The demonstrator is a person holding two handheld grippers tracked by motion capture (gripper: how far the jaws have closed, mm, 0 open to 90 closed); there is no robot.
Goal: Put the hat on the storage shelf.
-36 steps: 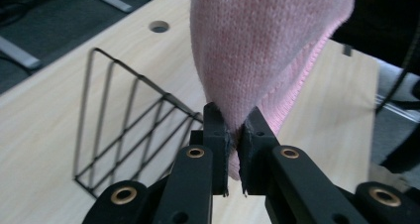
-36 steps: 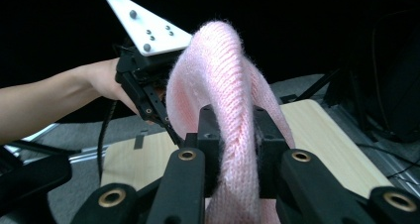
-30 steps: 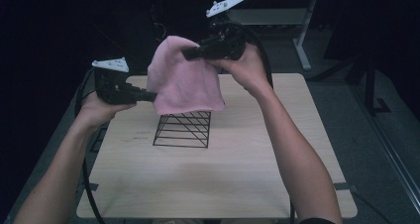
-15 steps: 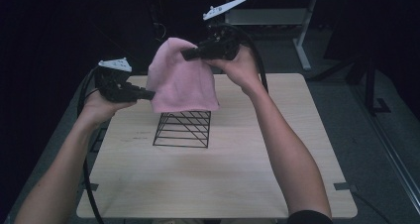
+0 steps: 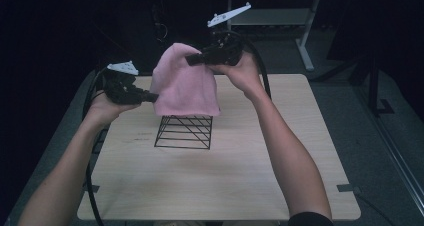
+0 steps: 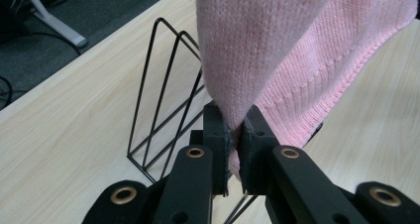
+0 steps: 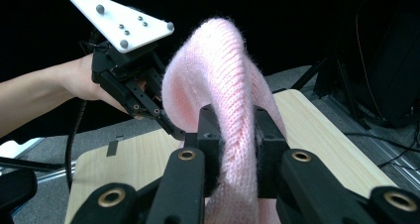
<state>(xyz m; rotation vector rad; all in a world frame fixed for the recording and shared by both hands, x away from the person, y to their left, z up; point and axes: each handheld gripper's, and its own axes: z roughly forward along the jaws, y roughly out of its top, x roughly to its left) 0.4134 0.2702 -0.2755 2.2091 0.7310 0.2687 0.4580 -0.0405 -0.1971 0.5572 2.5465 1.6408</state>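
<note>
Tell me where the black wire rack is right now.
In the high view the black wire rack stands on the light wooden table, centre-left, directly below the pink knitted cloth held up by both grippers.

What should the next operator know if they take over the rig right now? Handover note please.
Left gripper: shut on the pink knit cloth, pinching its lower edge; the left gripper view shows the fabric clamped between the jaws.
Right gripper: shut on the cloth near its top, holding it up.
Cloth: hangs in the air between the two grippers, above the black wire rack, which stands on the wooden table.
Done: cloth picked up with both grippers.
Left: probably lower it onto or into the rack, then release; whether the hem touches the rack can't be told.
</note>
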